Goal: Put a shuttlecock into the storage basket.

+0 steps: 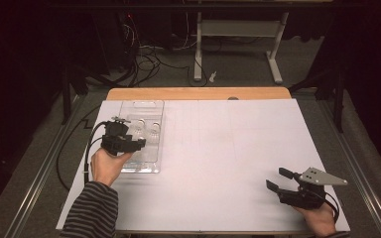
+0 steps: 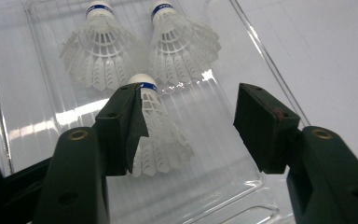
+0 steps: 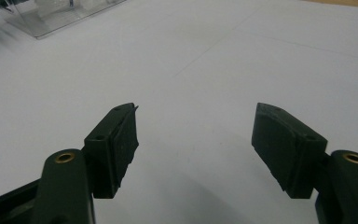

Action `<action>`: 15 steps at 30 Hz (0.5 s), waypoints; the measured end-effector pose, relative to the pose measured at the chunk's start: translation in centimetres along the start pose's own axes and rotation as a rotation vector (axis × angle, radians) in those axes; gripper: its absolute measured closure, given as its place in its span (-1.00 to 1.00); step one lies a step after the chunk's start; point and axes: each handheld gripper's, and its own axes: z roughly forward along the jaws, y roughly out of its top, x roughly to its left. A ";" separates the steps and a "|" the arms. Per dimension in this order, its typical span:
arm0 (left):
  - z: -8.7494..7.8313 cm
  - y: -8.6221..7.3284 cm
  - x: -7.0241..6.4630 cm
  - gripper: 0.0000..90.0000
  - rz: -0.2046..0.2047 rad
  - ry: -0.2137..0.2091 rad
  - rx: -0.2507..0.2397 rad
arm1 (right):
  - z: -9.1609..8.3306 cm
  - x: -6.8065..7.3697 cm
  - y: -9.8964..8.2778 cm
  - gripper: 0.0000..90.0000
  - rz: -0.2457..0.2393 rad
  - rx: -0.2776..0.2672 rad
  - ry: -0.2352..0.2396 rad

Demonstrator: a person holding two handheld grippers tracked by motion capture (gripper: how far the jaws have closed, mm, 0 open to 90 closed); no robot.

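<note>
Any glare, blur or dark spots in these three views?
High view: surroundings nearly black, white table sheet bright. Left gripper view: glare streaks across the clear tray, shuttlecocks sharp, near jaws soft. Right gripper view: soft shadow under the right gripper, tray corner at top left blurred.

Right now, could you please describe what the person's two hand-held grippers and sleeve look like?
Both are black with two blocky jaws. The left hand-held gripper trails a black cable; the right hand-held gripper carries a grey three-cornered plate. The left sleeve is dark with light stripes.

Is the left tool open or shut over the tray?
Open: the left tool has jaws spread wide, one beside the nearest shuttlecock, not pinching it.
</note>
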 end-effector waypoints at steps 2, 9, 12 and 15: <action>-0.1 0.0 -0.1 -0.05 0.000 -0.003 -0.006 | 0.0 0.0 0.0 -0.29 -0.001 0.000 0.000; -0.1 -0.1 -0.9 -0.04 0.018 -0.013 -0.016 | 0.0 0.0 0.0 -0.29 0.004 0.001 0.000; -0.1 -0.2 -1.1 -0.03 0.022 -0.011 -0.014 | -0.1 0.0 0.0 -0.29 0.002 -0.001 0.002; -0.2 -0.1 -1.2 -0.02 0.016 -0.020 -0.019 | -0.1 0.0 0.0 -0.29 0.004 -0.001 0.001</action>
